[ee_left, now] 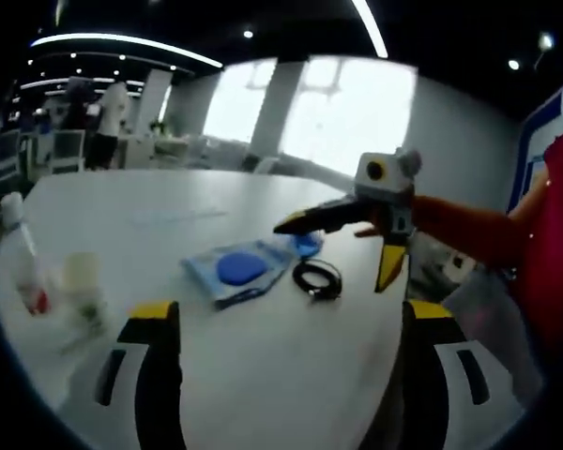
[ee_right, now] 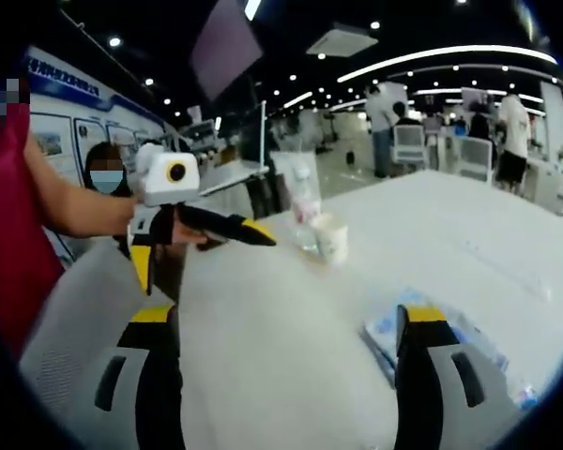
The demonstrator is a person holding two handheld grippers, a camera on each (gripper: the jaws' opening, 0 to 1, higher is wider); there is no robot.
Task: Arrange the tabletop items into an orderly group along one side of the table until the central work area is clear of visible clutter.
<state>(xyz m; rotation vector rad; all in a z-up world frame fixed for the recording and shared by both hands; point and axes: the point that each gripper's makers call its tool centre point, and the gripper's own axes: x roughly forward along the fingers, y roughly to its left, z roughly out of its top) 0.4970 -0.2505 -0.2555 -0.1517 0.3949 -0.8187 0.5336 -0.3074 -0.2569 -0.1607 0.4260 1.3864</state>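
Blue packet (ee_left: 239, 270) ahead between left gripper (ee_left: 291, 323) spread jaws, right gripper (ee_right: 286, 323) likewise apart

Paper cup (ee_right: 331, 238) beside bottle (ee_right: 306, 208); table (ee_right: 263, 347)

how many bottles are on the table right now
1. A clear plastic bottle stands near the table's edge, right beside a white cup; the right gripper view shows it behind that cup. Others may be out of view.
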